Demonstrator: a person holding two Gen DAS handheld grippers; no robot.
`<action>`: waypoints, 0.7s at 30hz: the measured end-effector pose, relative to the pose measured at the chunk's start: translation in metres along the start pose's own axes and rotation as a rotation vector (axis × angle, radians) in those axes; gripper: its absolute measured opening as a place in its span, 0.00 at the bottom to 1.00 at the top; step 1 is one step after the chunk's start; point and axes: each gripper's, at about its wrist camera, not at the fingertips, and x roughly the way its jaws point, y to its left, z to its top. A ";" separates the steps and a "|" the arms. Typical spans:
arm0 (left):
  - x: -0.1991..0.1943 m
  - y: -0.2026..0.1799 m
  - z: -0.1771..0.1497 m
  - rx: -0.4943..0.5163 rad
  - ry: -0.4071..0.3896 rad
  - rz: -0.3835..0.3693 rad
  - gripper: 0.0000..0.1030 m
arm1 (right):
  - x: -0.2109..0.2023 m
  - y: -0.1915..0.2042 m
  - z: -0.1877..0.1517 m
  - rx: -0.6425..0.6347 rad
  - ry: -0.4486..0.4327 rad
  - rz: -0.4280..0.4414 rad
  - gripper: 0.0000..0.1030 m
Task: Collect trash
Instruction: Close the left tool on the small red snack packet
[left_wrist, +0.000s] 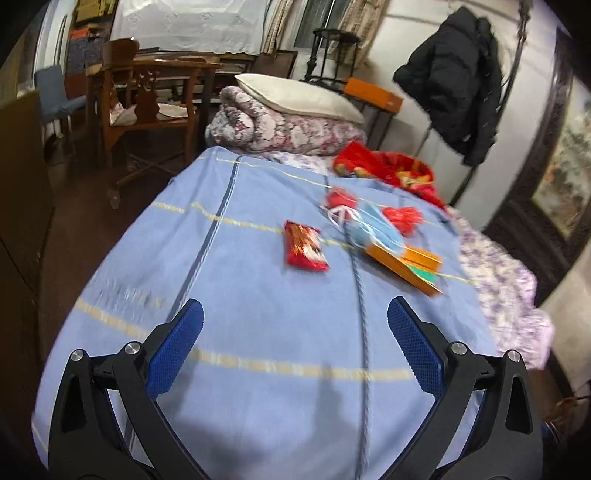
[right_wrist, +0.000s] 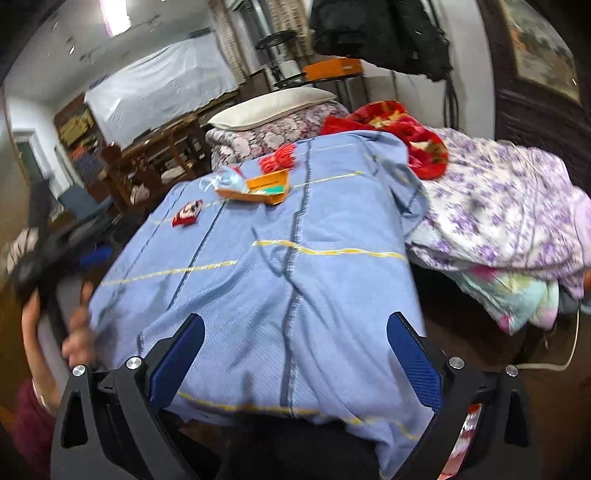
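Trash lies on a blue blanket on the bed. A red snack wrapper lies nearest, also in the right wrist view. An open orange box lies to its right with a blue face mask on it; both show in the right wrist view, the box and the mask. Two red crumpled pieces lie behind, one left and one right. My left gripper is open and empty, short of the wrapper. My right gripper is open and empty over the blanket's near part.
A folded floral quilt with a pillow sits at the bed's head. A red blanket and a purple-flowered quilt lie at the right. A wooden chair stands left of the bed. A black coat hangs on the wall.
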 end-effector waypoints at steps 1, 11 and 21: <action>0.010 -0.004 0.006 0.010 0.007 0.012 0.93 | 0.004 0.005 -0.001 -0.025 -0.005 -0.006 0.94; 0.111 -0.009 0.034 0.027 0.153 0.061 0.93 | 0.012 0.010 0.019 -0.055 -0.073 -0.053 0.94; 0.117 0.002 0.046 0.071 0.150 0.003 0.40 | 0.069 0.044 0.095 -0.043 -0.025 0.041 0.79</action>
